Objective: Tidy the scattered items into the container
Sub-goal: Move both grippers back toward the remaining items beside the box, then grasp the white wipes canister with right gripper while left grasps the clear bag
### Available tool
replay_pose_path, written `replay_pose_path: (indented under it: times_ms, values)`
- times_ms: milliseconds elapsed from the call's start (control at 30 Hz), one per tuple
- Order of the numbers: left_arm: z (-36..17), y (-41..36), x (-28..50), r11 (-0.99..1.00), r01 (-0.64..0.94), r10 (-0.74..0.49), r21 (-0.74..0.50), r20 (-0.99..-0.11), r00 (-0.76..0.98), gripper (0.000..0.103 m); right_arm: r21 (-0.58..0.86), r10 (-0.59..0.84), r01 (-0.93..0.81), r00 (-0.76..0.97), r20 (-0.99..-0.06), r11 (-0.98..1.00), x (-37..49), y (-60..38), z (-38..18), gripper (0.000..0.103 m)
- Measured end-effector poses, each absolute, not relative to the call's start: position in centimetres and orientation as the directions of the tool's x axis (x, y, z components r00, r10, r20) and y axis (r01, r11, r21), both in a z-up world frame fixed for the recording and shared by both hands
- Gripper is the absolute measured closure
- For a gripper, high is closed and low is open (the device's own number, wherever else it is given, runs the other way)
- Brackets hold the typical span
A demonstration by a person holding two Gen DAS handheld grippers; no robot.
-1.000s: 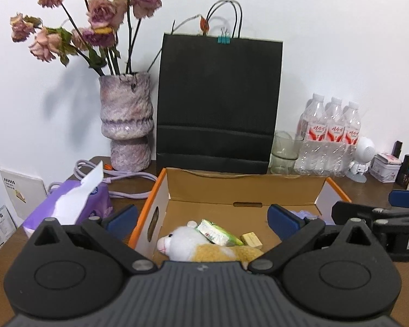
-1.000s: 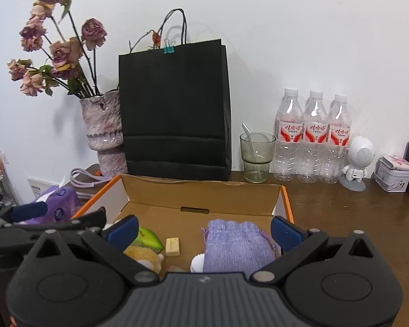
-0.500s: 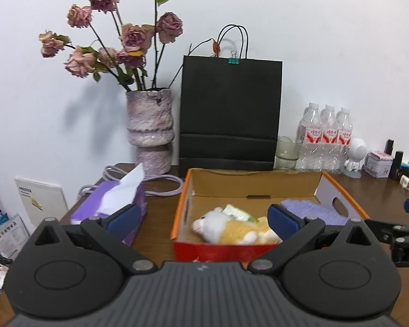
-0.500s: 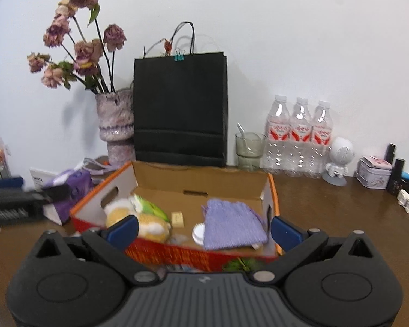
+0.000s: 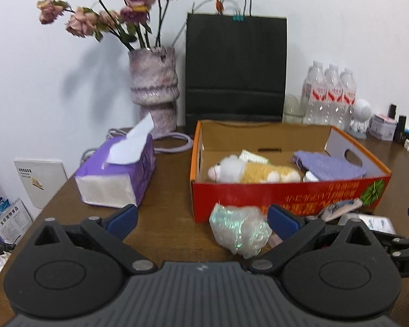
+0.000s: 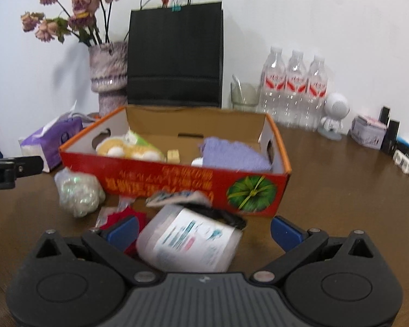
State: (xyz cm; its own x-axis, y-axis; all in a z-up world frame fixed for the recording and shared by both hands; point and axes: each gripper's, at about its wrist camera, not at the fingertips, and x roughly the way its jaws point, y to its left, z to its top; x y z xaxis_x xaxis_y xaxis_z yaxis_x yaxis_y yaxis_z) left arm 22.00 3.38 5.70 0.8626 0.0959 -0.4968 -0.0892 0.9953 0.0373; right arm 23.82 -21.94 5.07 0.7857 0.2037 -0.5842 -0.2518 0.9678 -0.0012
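Holding four visible things, the red-and-orange cardboard box [image 5: 286, 193] sits mid-counter: a cream-and-tan plush toy [image 5: 248, 173] at its left, a green-and-white packet [image 6: 139, 140] behind that, a small tan block [image 6: 173, 154] in the middle and a lilac knitted pouch [image 5: 330, 164] at its right; something small and white beside the pouch is too hidden to name. Outside the box, on the brown wooden counter [image 6: 340, 190], lie an iridescent crumpled plastic bag [image 5: 240, 230], just near of the box's left end, a white cylindrical jar with a printed label [image 6: 188, 241] lying on its side, a red cloth piece [image 6: 122, 218] and a blurred flat packet [image 6: 177, 197] against the box front. Both the left tongs [image 5: 201, 216] and the right tongs [image 6: 203, 230] are spread wide and grip nothing; the bag lies between the left pair's blue tips, the jar between the right's. Three clear water bottles [image 6: 294, 87] stand far right, one black paper bag [image 5: 235, 68] behind the box, one purple tissue pack [image 5: 117, 174] at left. Only the right view shows the jar whole, the red cloth and the tan block.
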Motion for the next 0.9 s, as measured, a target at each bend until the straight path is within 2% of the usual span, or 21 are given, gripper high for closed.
replay_pose_path:
  times_ms: [400,567,667,700,733,767,800,900]
  values:
    - [3.2,3.2,25.9,0.998,-0.017,0.046,0.057,-0.56,0.827,0.0,0.025,0.108,-0.12,0.767,-0.633,0.992,25.8,-20.1,2.6,0.0]
    - [2.0,3.4,27.7,1.0,-0.013,0.025,0.024,-0.588,0.809,0.0,0.061,0.075,-0.047,0.768,-0.636,0.997,26.4,-20.2,1.9,0.0]
    - [1.0,3.8,28.2,0.999,0.018,-0.033,-0.03,-0.602,0.798,0.001,0.052,0.059,-0.033,0.756,-0.651,0.998,26.8,-19.8,1.2,0.0]
    - [0.6,3.9,28.3,0.998,0.03,-0.053,-0.049,-0.609,0.791,0.007,0.054,0.064,-0.038,0.754,-0.654,0.998,26.8,-19.8,1.0,0.003]
    - [0.3,4.1,28.2,0.997,0.041,-0.075,-0.069,-0.613,0.787,0.036,0.066,0.078,-0.046,0.753,-0.653,0.997,26.8,-19.9,0.8,0.007]
    - [0.2,4.3,28.2,0.995,0.052,-0.097,-0.09,-0.62,0.779,0.062,0.085,0.098,-0.056,0.756,-0.647,0.995,26.6,-20.0,0.8,0.015]
    - [0.1,4.5,28.1,0.993,0.057,-0.112,-0.107,-0.623,0.774,0.061,0.09,0.102,-0.058,0.766,-0.635,0.994,26.4,-20.2,1.0,0.019]
    - [0.9,4.7,27.1,0.994,0.052,-0.101,-0.101,-0.586,0.804,0.062,0.098,0.138,-0.099,0.789,-0.599,0.99,25.5,-20.7,1.6,0.021]
